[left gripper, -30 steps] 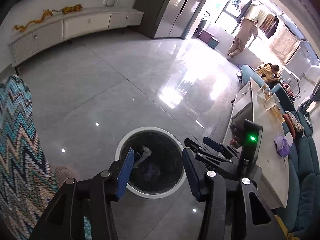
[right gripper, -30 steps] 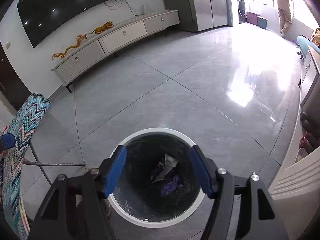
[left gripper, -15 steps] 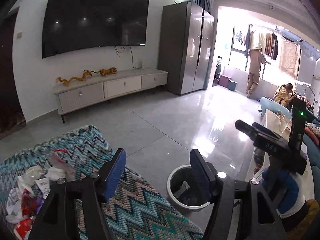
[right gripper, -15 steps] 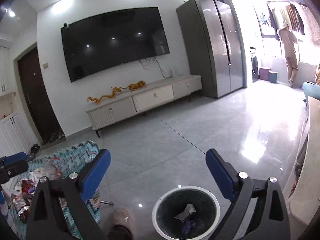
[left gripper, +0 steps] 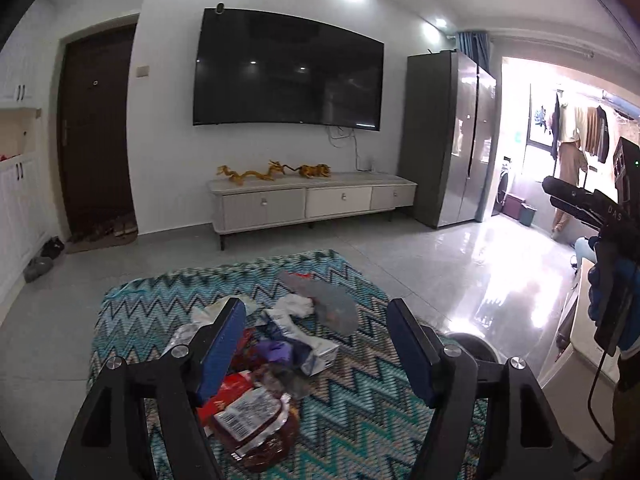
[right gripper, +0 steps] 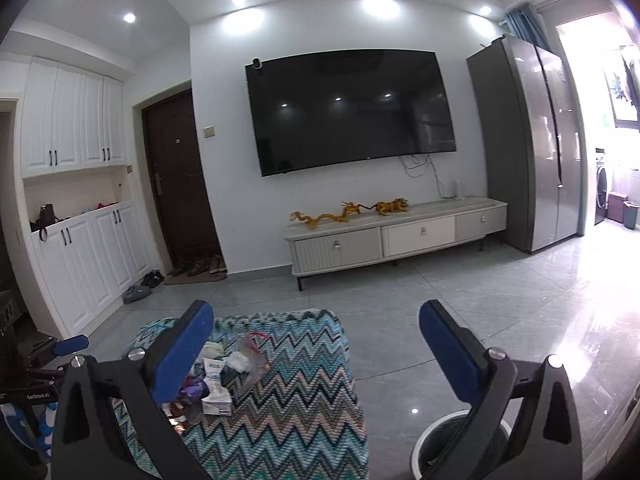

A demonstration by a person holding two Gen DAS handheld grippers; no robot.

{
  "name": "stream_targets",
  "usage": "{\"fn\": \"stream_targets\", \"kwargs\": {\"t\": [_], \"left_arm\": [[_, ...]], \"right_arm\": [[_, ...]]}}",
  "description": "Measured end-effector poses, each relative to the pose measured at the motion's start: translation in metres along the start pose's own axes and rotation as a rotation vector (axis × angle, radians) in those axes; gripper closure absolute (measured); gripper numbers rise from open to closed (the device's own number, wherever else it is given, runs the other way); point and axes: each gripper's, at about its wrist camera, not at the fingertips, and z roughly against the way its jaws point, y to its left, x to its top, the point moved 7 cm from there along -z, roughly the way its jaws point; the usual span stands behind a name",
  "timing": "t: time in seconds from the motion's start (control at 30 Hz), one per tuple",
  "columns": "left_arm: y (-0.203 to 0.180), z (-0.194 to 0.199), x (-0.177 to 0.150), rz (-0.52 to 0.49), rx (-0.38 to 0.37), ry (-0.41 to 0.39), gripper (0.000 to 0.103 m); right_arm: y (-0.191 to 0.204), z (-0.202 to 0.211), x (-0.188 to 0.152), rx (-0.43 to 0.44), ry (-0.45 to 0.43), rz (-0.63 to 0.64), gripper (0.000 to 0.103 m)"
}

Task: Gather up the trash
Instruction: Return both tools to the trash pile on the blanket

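Observation:
A heap of trash [left gripper: 276,344] lies on a table covered with a zigzag-patterned cloth [left gripper: 352,412]: crumpled white paper, a clear plastic bag, a purple wad, red wrappers, a small white carton. My left gripper [left gripper: 316,344] is open and empty, just above the near side of the heap. My right gripper [right gripper: 316,356] is open and empty, higher up and to the right of the table; the heap also shows in its view [right gripper: 216,376]. The white-rimmed round trash bin [right gripper: 452,436] stands on the floor right of the table, partly hidden behind my right fingers; it also shows in the left wrist view [left gripper: 472,344].
The right gripper's body [left gripper: 612,248] shows at the right edge of the left wrist view. A low TV cabinet [right gripper: 396,236] and a wall TV stand at the far wall, a tall grey cupboard [right gripper: 532,144] to the right. Glossy tiled floor lies between.
Both grippers have lifted from over the trash bin and tilted up. The left one has swung left over the table and the heap. Both stayed open and empty.

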Motion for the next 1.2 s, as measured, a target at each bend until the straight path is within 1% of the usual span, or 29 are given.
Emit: {"fn": "stream_targets", "kwargs": {"t": [0.13,0.27,0.43,0.5,0.53,0.6,0.67,0.73,0.87,0.97,1.1,1.2], "left_arm": [[0.047,0.008,-0.018,0.047,0.043,0.021,0.032],[0.067,0.005,-0.033,0.041,0.053,0.045,0.032],[0.064,-0.016,-0.055,0.01,-0.004,0.117,0.032],[0.058,-0.032,-0.07,-0.01,-0.044,0.172,0.031],[0.056,-0.04,-0.078,-0.024,-0.053,0.194,0.031],[0.051,-0.057,-0.092,-0.05,-0.072,0.239,0.031],[0.049,-0.072,-0.104,-0.064,-0.096,0.276,0.031],[0.048,-0.085,-0.112,-0.074,-0.115,0.303,0.031],[0.052,-0.109,-0.122,-0.064,-0.13,0.35,0.031],[0.052,-0.117,-0.127,-0.049,-0.156,0.374,0.031],[0.041,-0.117,-0.138,-0.066,-0.183,0.4,0.039],[0.035,-0.117,-0.147,-0.065,-0.199,0.419,0.047]], "right_arm": [[0.035,-0.015,-0.01,0.053,0.025,0.025,0.0],[0.06,-0.031,-0.022,0.102,0.051,0.029,0.0],[0.076,-0.057,-0.039,0.152,0.12,0.045,0.0],[0.084,-0.071,-0.05,0.173,0.163,0.052,0.0],[0.088,-0.079,-0.057,0.183,0.186,0.056,0.001],[0.098,-0.094,-0.073,0.211,0.232,0.06,0.006],[0.109,-0.112,-0.09,0.244,0.288,0.055,0.018],[0.118,-0.13,-0.108,0.268,0.349,0.061,0.023],[0.139,-0.161,-0.142,0.315,0.457,0.108,0.024],[0.151,-0.182,-0.158,0.33,0.519,0.15,0.024],[0.158,-0.211,-0.181,0.335,0.617,0.198,0.026],[0.164,-0.229,-0.2,0.337,0.691,0.256,0.027]]}}
